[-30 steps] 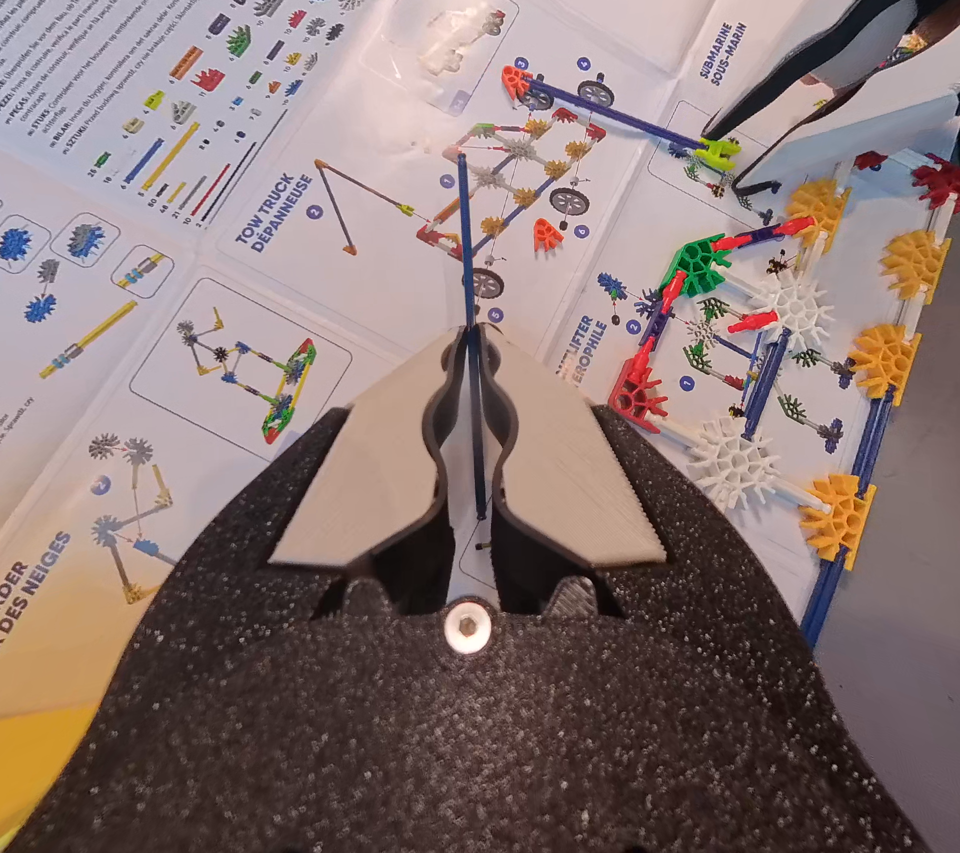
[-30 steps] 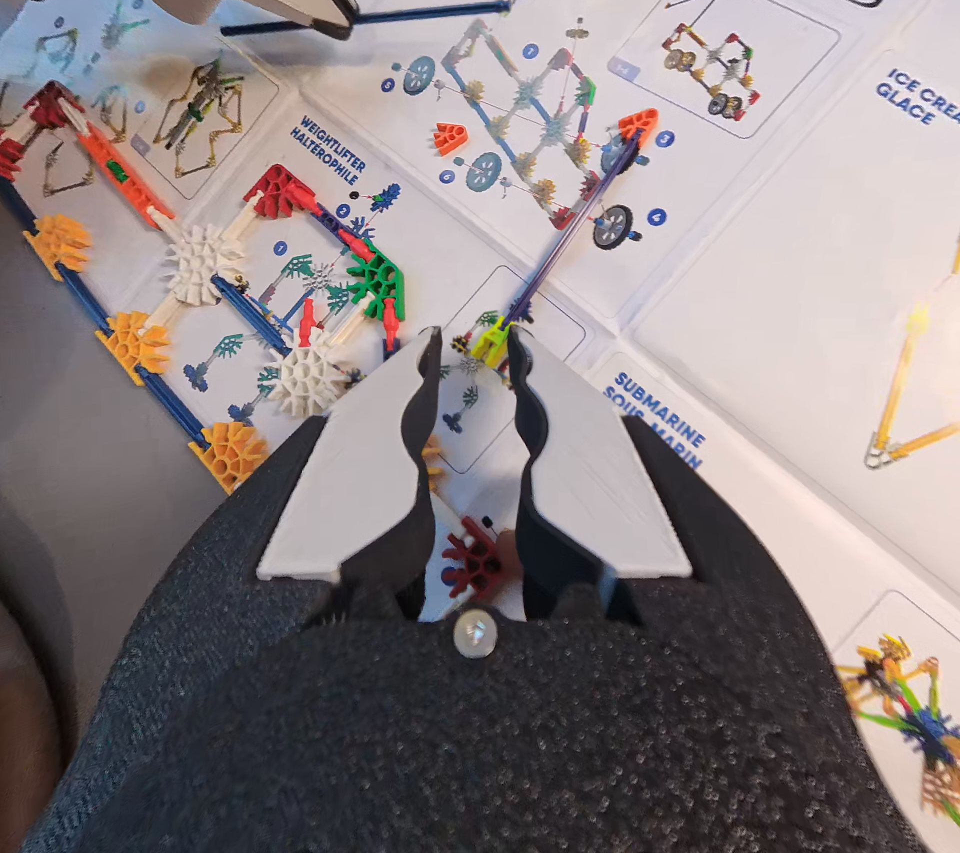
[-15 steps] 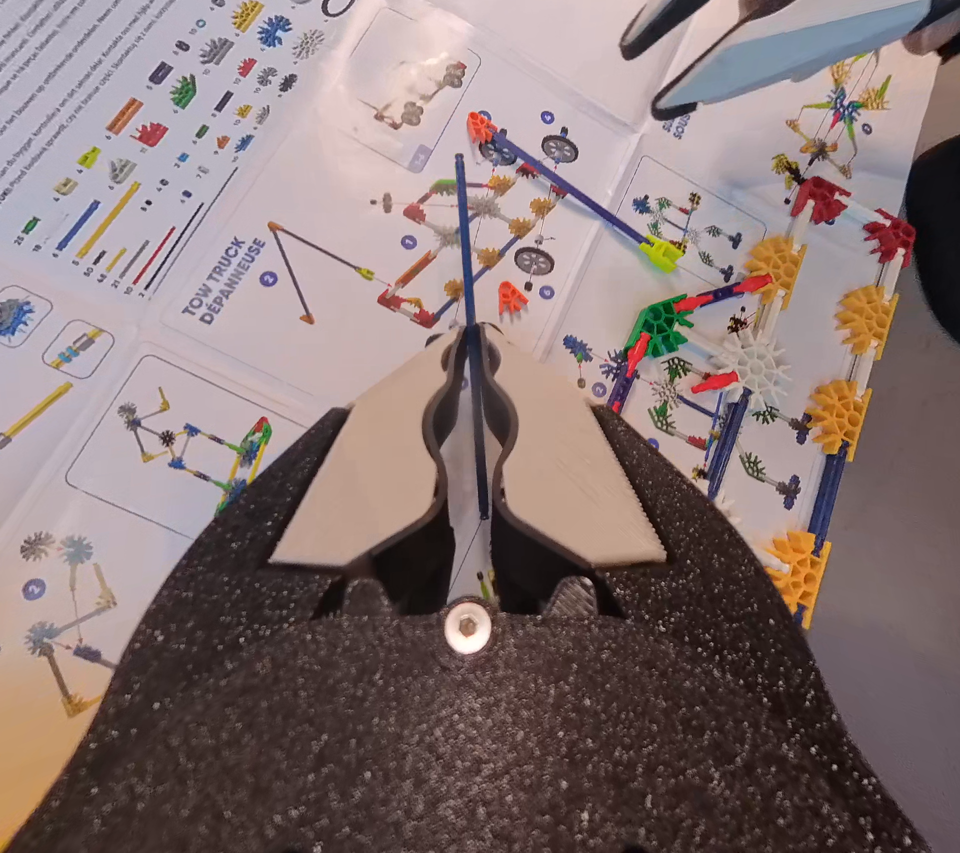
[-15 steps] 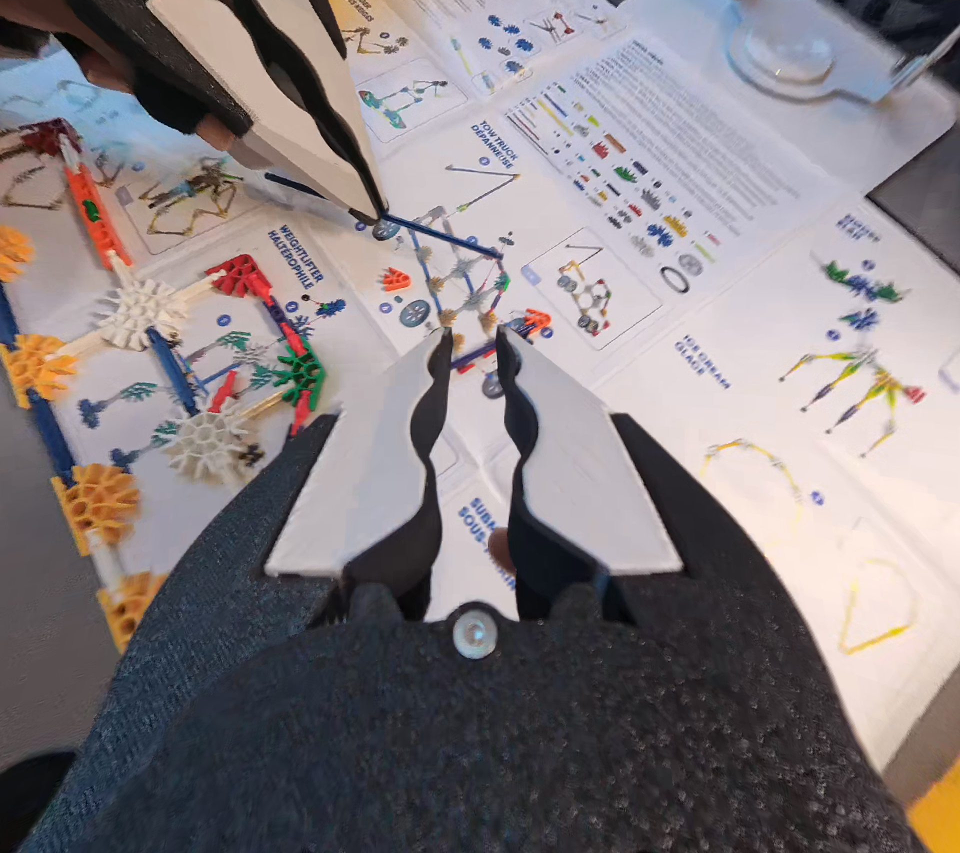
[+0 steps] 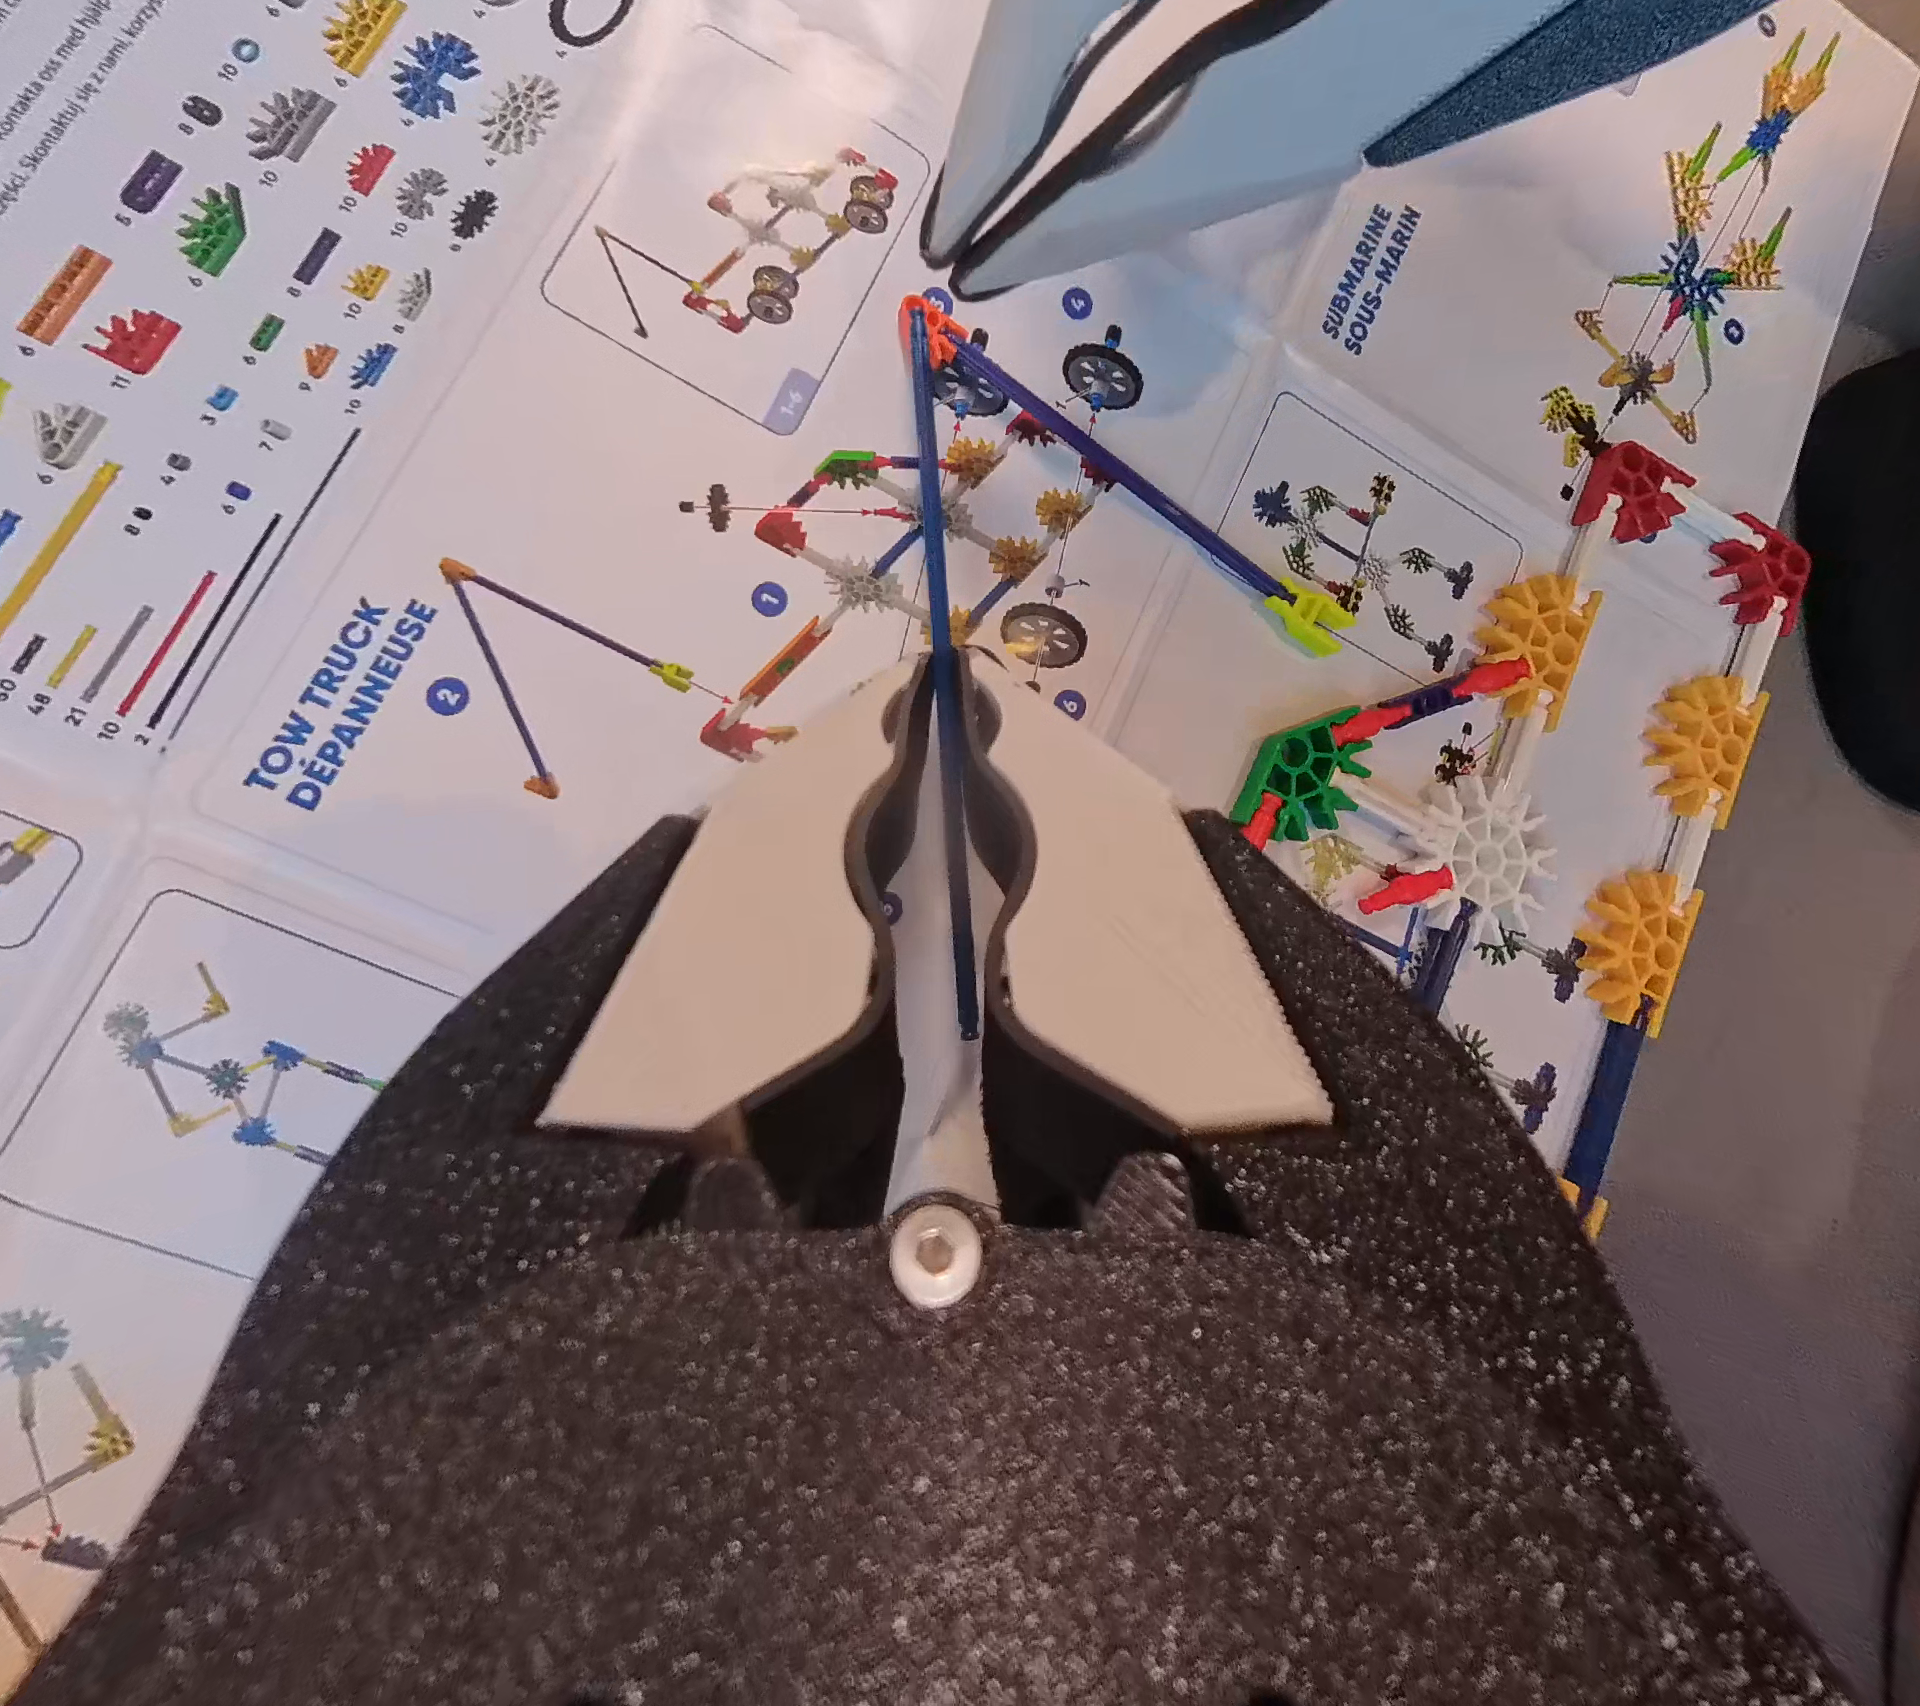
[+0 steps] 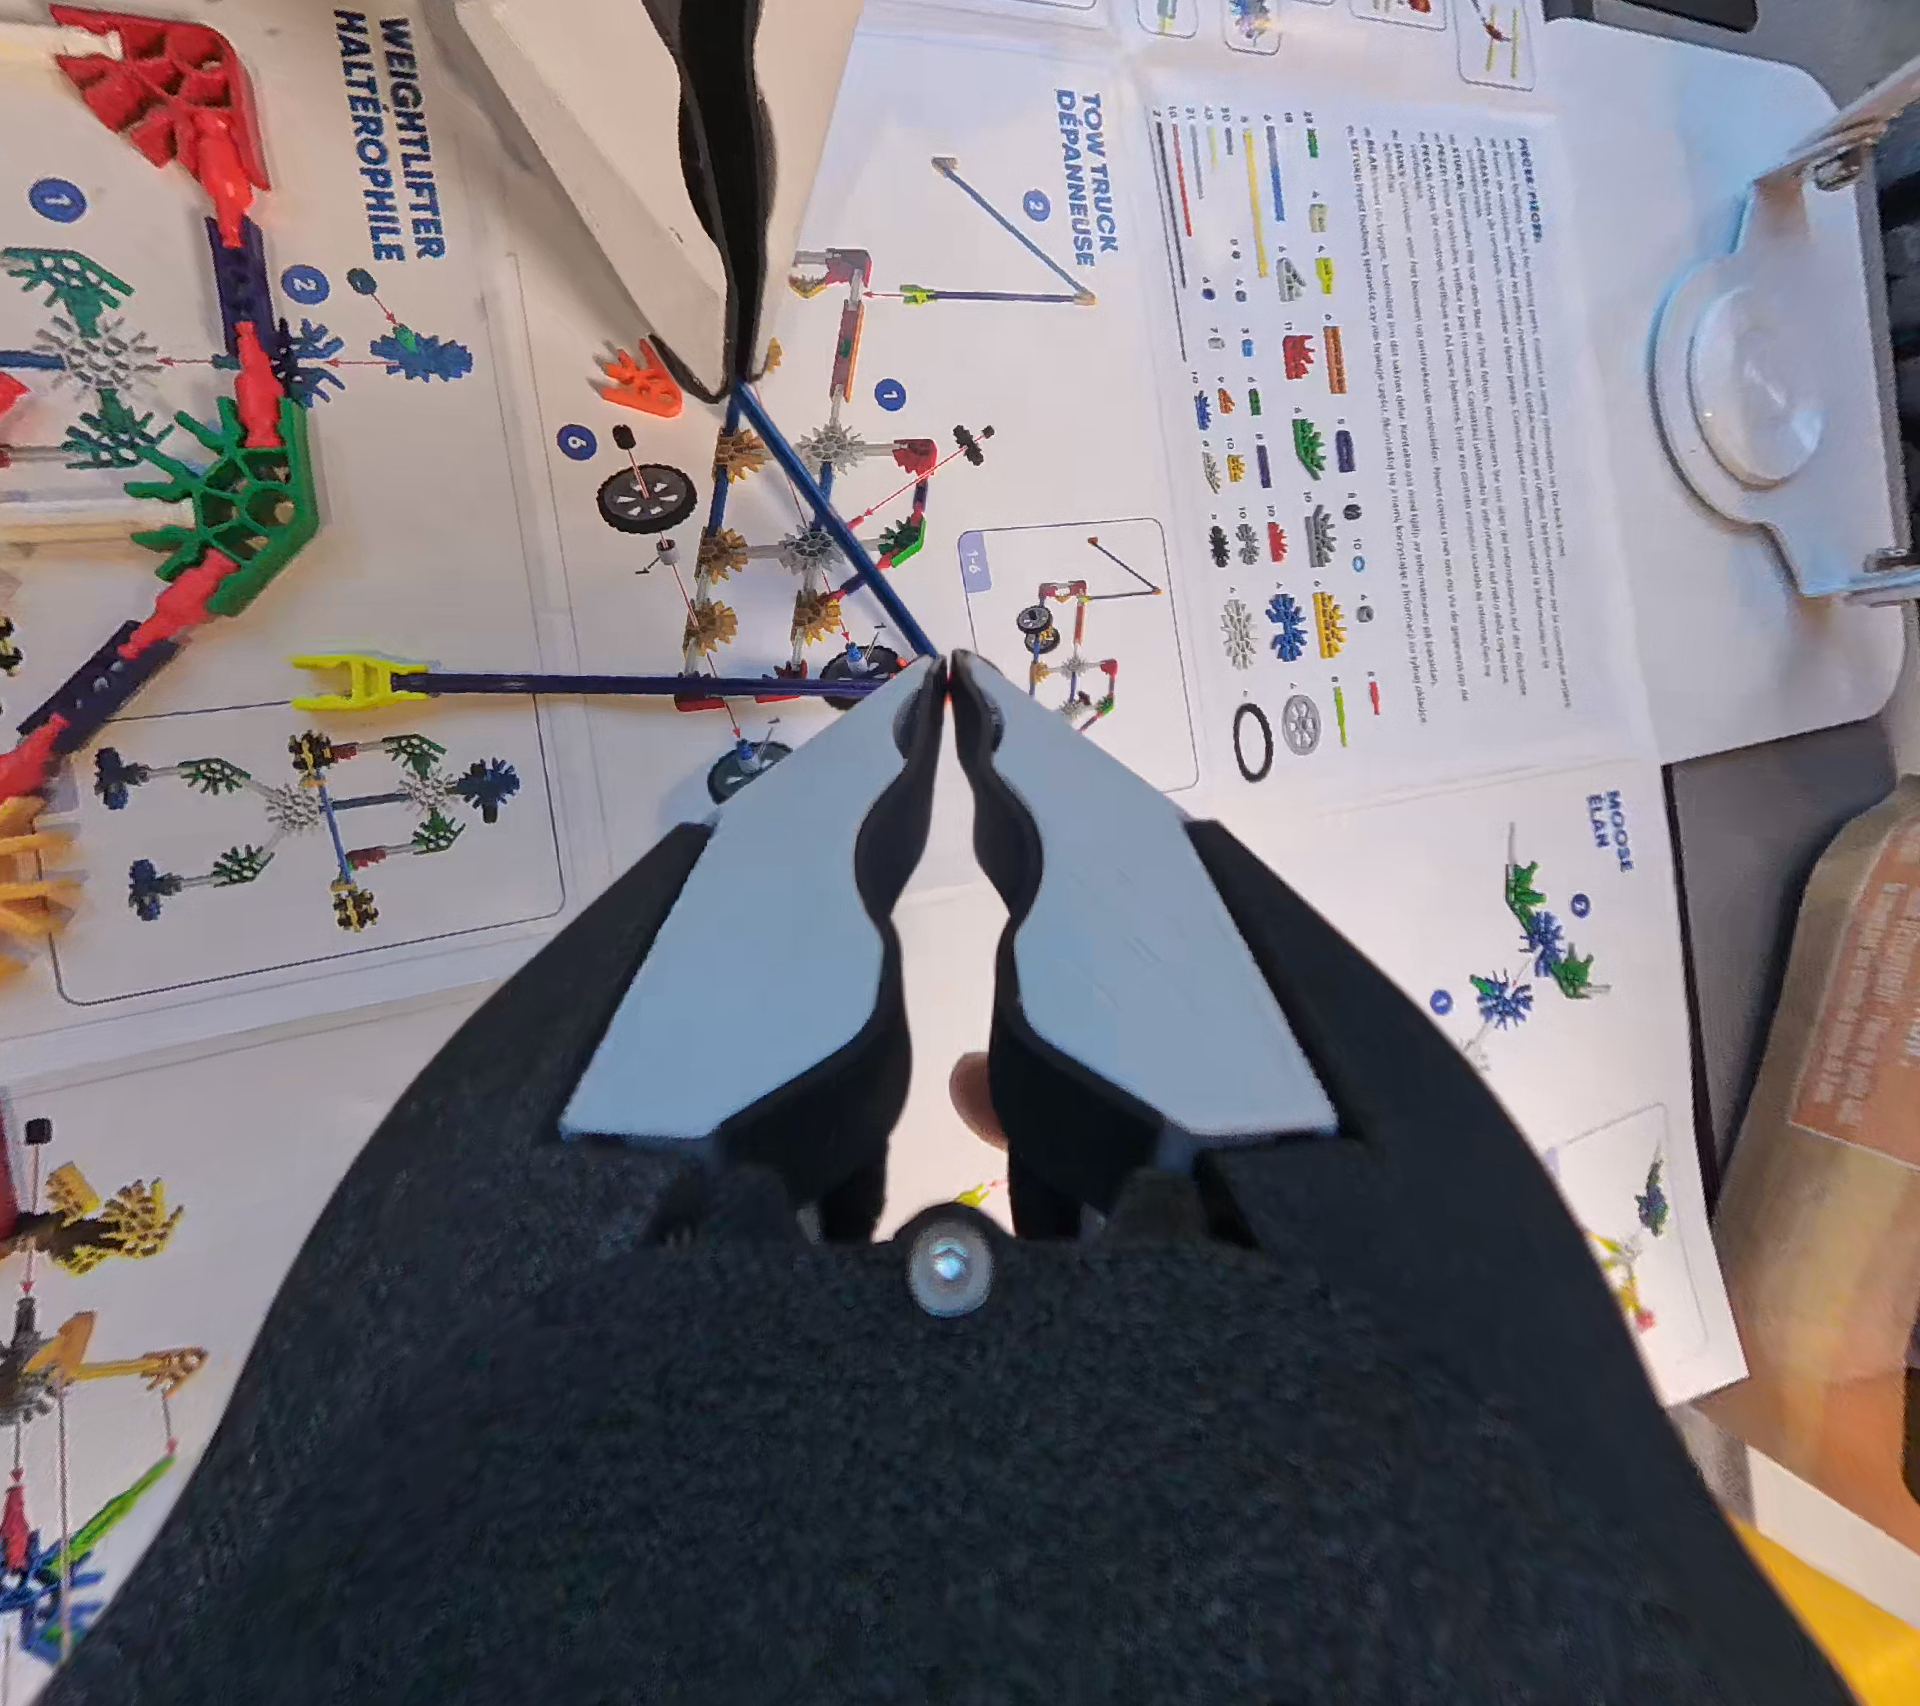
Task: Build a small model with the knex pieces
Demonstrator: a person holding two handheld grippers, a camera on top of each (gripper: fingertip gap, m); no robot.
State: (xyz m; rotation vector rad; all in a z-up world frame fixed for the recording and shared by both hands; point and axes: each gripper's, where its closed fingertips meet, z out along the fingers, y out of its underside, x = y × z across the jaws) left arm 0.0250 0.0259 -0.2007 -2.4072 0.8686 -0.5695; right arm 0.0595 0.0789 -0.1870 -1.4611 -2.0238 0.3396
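Right tongs newly at orange connector.

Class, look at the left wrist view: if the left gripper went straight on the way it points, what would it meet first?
Probably the orange connector at the far end of the blue rod that the left gripper holds, with the right gripper just beyond it. Depth is hard to judge.

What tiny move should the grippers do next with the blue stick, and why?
Probably the left gripper should nudge its blue rod forward into the orange connector. The rod's tip meets the connector now, and the right gripper seems to pinch it steady.
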